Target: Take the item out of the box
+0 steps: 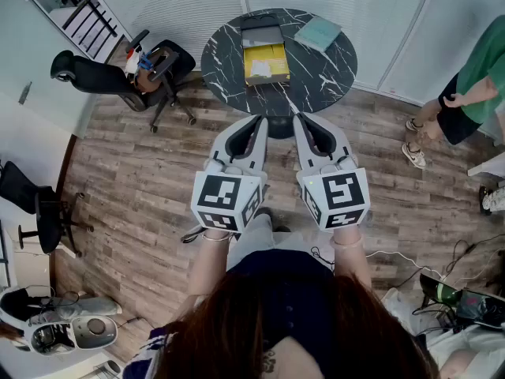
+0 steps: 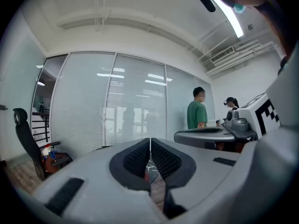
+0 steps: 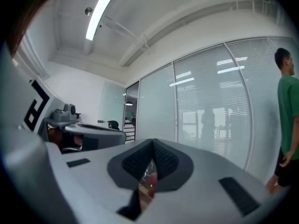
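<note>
An open box with a yellow inside [image 1: 267, 63] and a grey lid [image 1: 262, 32] lies on the round black marble table [image 1: 229, 69], seen in the head view. A white item [image 1: 261, 69] rests in the box. My left gripper [image 1: 259, 120] and right gripper [image 1: 297, 118] are held side by side above the wood floor, just short of the table's near edge. Both are shut with nothing between the jaws. In the left gripper view the left gripper [image 2: 150, 140] points level at the glass wall. In the right gripper view the right gripper [image 3: 153, 143] does the same.
A teal booklet [image 1: 318, 32] lies on the table's right side. A black office chair [image 1: 118, 73] with clutter stands left of the table. A person in a green shirt [image 1: 476, 77] stands at the right. Cables and gear [image 1: 461, 302] lie on the floor at lower right.
</note>
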### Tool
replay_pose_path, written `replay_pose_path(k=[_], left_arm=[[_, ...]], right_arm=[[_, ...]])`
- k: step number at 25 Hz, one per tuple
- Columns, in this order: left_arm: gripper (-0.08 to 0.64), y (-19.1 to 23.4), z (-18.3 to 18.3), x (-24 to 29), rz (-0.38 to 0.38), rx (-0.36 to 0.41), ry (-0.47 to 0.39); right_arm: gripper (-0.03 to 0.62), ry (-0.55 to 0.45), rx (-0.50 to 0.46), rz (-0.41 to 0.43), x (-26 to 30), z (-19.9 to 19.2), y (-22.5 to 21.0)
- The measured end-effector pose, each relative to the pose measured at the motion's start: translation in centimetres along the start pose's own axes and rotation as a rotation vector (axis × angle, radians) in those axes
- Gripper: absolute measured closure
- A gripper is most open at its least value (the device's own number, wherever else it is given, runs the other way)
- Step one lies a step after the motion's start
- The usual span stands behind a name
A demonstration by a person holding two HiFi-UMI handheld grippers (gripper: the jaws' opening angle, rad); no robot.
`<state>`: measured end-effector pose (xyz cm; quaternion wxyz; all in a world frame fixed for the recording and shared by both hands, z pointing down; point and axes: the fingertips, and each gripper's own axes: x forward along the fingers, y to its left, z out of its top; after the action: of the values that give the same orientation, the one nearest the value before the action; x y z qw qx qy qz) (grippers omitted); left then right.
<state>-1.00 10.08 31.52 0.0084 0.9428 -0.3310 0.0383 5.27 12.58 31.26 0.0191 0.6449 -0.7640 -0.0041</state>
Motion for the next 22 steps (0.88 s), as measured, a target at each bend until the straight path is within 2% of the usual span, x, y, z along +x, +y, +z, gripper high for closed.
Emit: replay_pose_path(k=[5,16,22], left_arm=[[0.531,0.2,0.2,1.1,0.003,0.017,-0.010],[0.531,2.3,-0.1,4.4,0.002,0.016,-0.011],[0.531,3.9,-0.4,6.3,-0.014,0.009,-0.009]], right_arm=[[0.568,-0.029,0.025,-0.001,0.3,0.1,-0.9],[0.569,0.005,0.061,-0.010,3.7,-1.2,-3.1],[0.568,0.013,0.047,-0.030,6.2,-1.5,-4.0]])
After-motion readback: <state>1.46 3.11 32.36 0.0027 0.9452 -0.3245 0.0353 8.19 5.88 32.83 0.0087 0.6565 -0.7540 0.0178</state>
